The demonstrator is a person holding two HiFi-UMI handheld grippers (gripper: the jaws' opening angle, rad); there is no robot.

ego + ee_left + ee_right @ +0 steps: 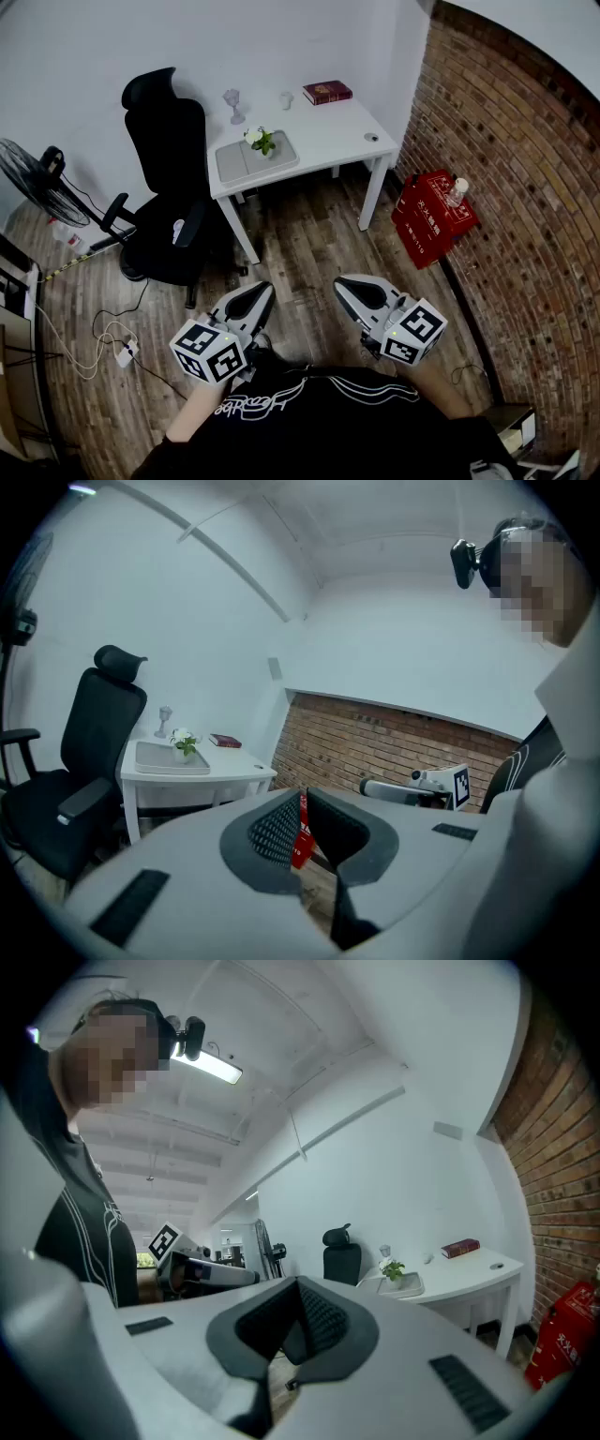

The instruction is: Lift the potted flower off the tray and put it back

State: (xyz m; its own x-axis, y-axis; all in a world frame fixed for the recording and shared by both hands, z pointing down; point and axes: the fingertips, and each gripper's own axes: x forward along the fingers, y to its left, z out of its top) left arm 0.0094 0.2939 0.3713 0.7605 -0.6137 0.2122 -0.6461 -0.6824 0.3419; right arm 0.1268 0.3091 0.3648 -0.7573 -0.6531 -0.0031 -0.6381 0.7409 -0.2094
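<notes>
Potted flower [262,142] with white blooms stands on a grey tray [234,167] at the left end of a white table [328,131], well away from the person, across a stretch of wooden floor. A black office chair [169,187] sits just left of the table, and a red book [327,91] lies at the table's far right corner.

Both tools are held low and close to the person's body. The left gripper [258,291] and the right gripper [347,284] each have their jaws pressed together with nothing between them — both are clenched and empty.

The task appears not yet started; the step in hand is the approach. To do it well, walk up to the table's front edge, keeping clear of the chair, and spread one gripper's jaws before reaching in. Aim for the pot itself rather than the stems or leaves, close gently, and lift straight up so the tray does not get dragged along — then lower it onto the same spot.
</notes>
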